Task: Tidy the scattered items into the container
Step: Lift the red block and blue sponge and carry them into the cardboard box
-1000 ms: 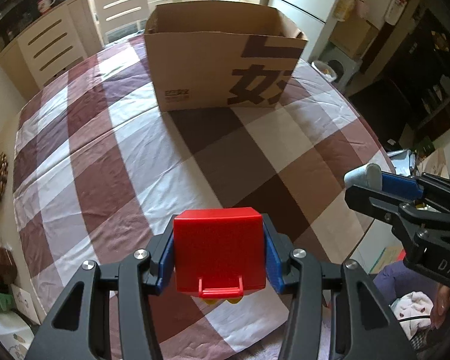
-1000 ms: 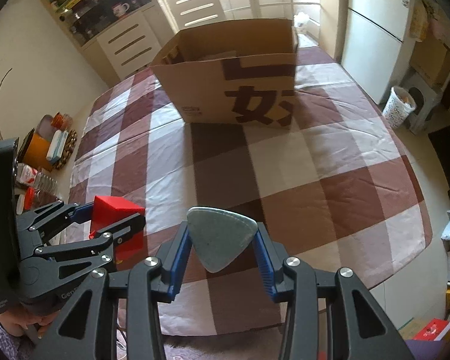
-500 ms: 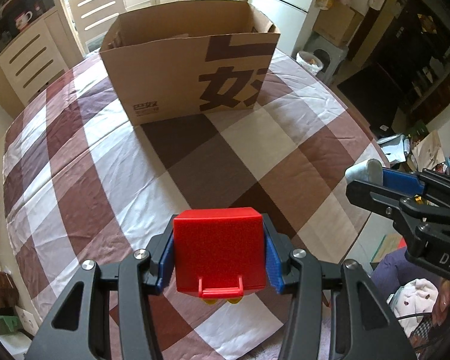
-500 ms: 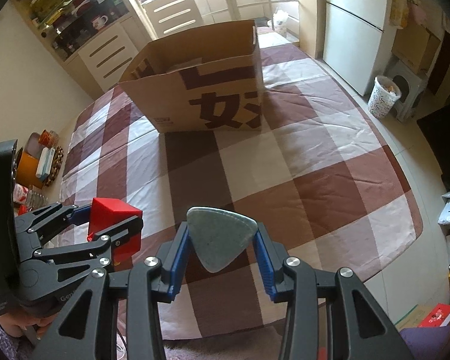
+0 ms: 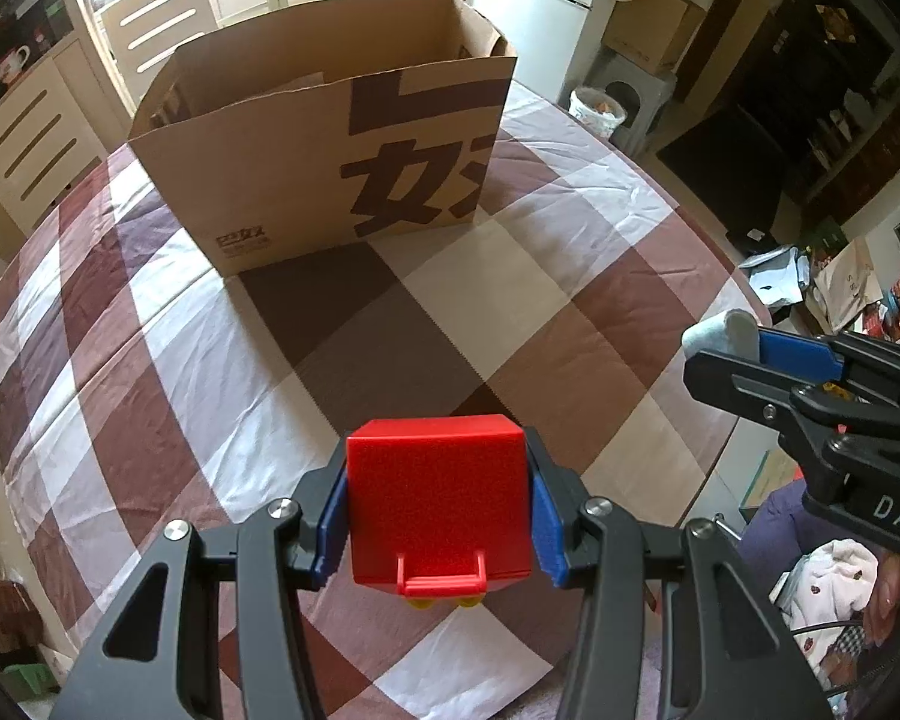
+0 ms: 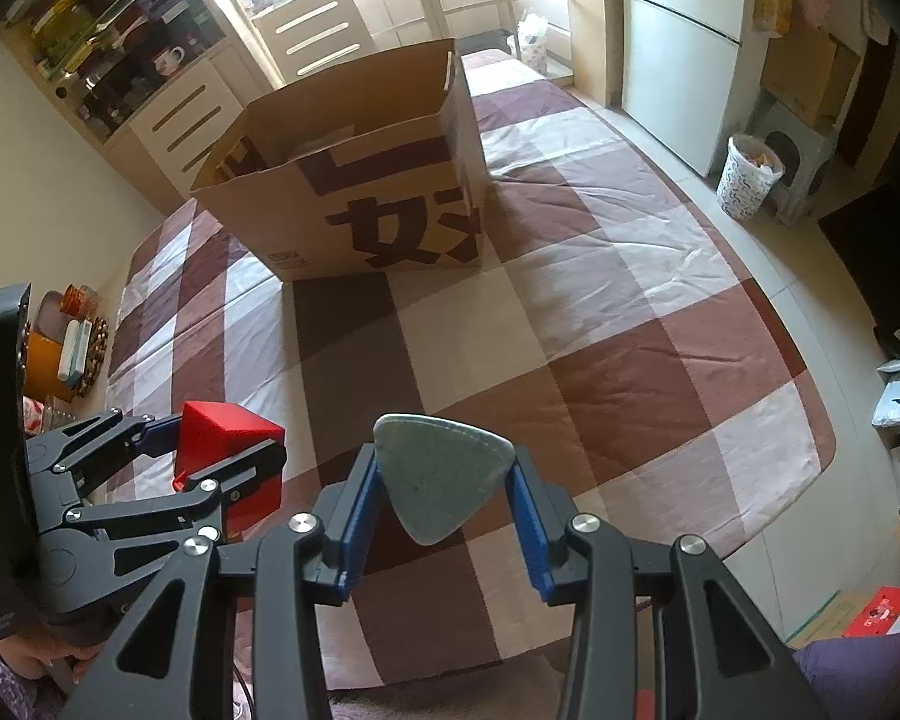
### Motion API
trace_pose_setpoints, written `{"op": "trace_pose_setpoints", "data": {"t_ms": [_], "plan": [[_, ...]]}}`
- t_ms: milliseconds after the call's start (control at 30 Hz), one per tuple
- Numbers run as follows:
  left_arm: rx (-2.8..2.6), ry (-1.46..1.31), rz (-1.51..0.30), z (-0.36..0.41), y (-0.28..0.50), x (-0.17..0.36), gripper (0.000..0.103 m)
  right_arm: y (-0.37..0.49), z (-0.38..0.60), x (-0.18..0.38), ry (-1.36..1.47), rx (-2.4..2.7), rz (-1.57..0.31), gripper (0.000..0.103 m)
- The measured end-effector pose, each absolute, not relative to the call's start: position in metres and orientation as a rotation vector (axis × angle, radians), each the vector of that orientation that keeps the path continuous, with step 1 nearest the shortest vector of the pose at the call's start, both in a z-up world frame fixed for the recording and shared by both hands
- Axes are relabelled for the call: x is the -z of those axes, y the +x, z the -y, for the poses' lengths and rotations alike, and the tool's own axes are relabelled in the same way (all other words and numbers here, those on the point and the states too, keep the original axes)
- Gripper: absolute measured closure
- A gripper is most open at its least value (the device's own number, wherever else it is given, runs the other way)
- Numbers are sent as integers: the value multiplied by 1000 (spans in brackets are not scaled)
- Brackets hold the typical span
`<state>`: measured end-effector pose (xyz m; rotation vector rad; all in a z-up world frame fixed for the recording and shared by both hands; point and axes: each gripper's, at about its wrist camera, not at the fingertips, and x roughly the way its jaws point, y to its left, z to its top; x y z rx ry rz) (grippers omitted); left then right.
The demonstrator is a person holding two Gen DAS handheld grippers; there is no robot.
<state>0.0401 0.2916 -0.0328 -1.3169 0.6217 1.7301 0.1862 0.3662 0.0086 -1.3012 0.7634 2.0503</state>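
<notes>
An open cardboard box (image 5: 330, 150) with dark printed characters stands at the far side of a checked tablecloth (image 5: 210, 360). My left gripper (image 5: 438, 504) is shut on a red plastic block (image 5: 438, 498) with small yellow parts beneath it, held above the cloth's near edge. My right gripper (image 6: 444, 498) is shut on a grey rounded-triangle pad (image 6: 441, 480). In the right wrist view the box (image 6: 360, 192) sits ahead and the left gripper (image 6: 210, 462) with the red block (image 6: 228, 444) hangs at the lower left. The right gripper (image 5: 744, 342) shows at the right edge of the left wrist view.
White chairs (image 5: 156, 6) stand behind the table and a white fridge (image 6: 678, 42) to the right. A wastebasket (image 6: 750, 177) and stool (image 6: 798, 150) sit on the floor at right. Jars and a tray (image 6: 72, 336) lie left of the table.
Both grippers have travelled toward the box, which now looks larger and nearer in both views. Each still holds its item the same way.
</notes>
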Motion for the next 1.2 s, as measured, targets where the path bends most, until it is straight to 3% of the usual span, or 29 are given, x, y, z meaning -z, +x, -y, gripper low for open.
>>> {"op": "trace_pose_setpoints", "data": {"t_ms": [1200], "plan": [[-1797, -1354, -553, -328, -44, 27, 52, 85, -419, -9, -1360, -2157, -729, 61]]}}
